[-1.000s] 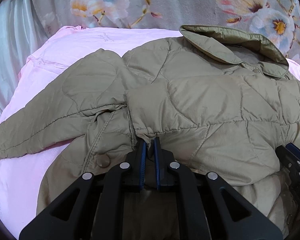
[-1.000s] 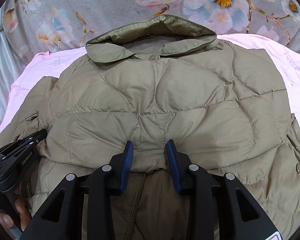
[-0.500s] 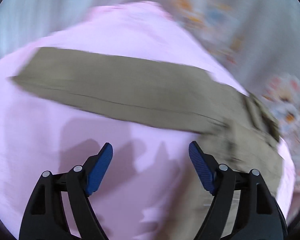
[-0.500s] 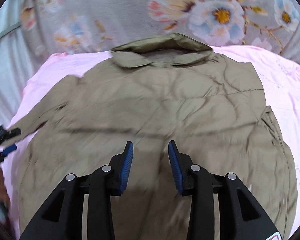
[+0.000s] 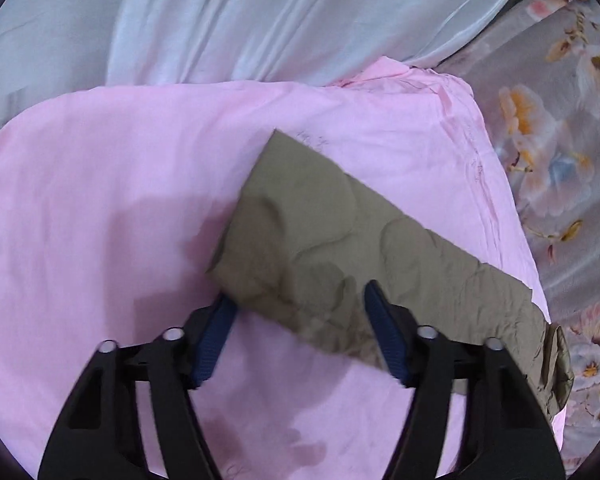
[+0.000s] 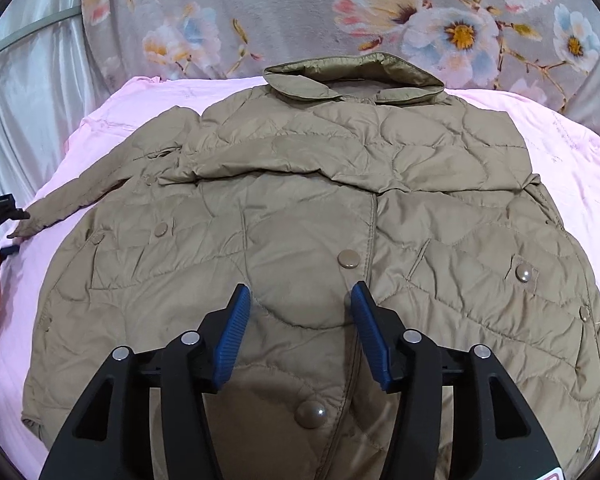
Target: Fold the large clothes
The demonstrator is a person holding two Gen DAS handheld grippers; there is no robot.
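Observation:
A tan quilted jacket (image 6: 320, 220) lies front up on the pink sheet (image 6: 572, 152), collar at the far end. One sleeve lies folded across its chest. The other sleeve (image 5: 340, 240) stretches out to the left over the sheet. My left gripper (image 5: 296, 312) is open, its fingers on either side of that sleeve's cuff end. It also shows at the left edge of the right wrist view (image 6: 0, 208), by the cuff. My right gripper (image 6: 298, 304) is open and empty above the jacket's front, near the snap buttons.
A grey floral blanket (image 6: 340, 20) lies beyond the sheet's far edge. A pale satin curtain (image 5: 260, 20) hangs on the left side. The pink sheet (image 5: 80, 200) stretches bare left of the sleeve.
My left gripper let go of the jacket's folded edge, opened, and swung left to the outstretched sleeve's cuff. My right gripper pulled back toward the hem, staying open. The jacket's lower front is now unfolded.

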